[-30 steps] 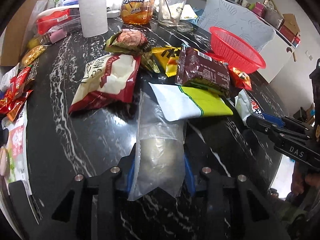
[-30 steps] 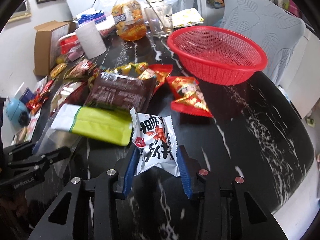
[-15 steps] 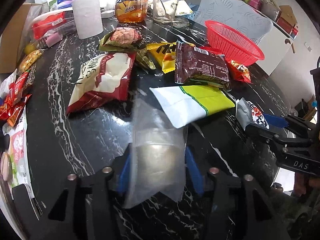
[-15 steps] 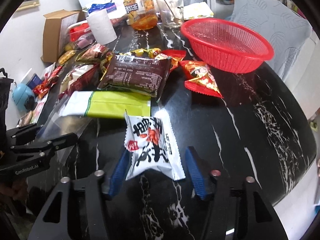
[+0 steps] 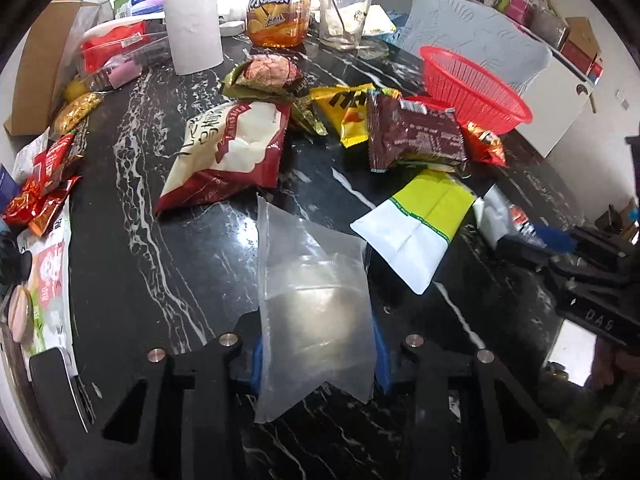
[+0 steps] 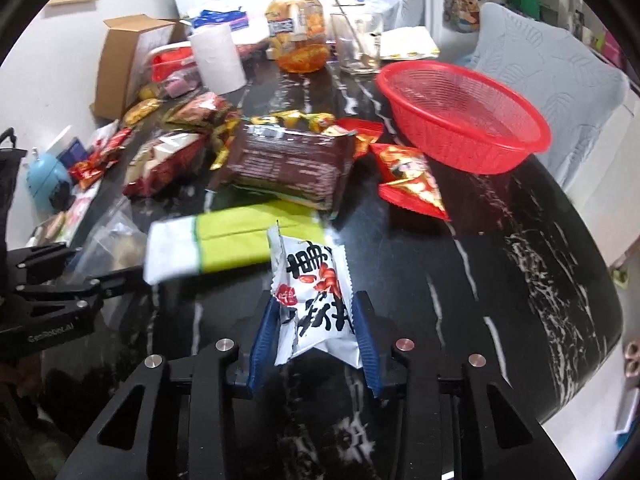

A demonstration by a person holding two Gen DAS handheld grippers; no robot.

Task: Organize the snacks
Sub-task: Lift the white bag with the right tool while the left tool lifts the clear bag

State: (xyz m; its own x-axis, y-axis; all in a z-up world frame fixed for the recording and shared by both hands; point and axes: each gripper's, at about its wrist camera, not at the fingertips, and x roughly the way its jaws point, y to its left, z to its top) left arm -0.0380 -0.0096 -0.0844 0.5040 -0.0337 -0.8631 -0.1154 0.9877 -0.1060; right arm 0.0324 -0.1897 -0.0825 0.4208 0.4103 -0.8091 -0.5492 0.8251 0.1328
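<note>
My left gripper (image 5: pixel 318 344) is closing its jaws, and the blue pads press on the lower end of a clear plastic bag (image 5: pixel 312 280) that stands between them. My right gripper (image 6: pixel 314 336) is closing too, its pads squeezing a white snack packet (image 6: pixel 316 280) with black and red print. Both hover low over the black marble table (image 6: pixel 500 260). A red mesh basket (image 6: pixel 460 116) sits empty at the far right. Between the grippers lies a green and white packet (image 5: pixel 420 228), blurred in the right wrist view.
Loose snacks crowd the table's middle: a brown packet (image 6: pixel 288 164), a red and white bag (image 5: pixel 228 152), a yellow packet (image 5: pixel 348 116), red packets (image 6: pixel 412 184). At the back stand a paper roll (image 5: pixel 194 32), a tea bottle (image 5: pixel 278 8), a glass (image 5: pixel 344 16) and a cardboard box (image 6: pixel 124 64).
Both grippers' jaws widened half a second ago and have closed again on their packets. The green and white packet has swung round and shifted toward the right gripper.
</note>
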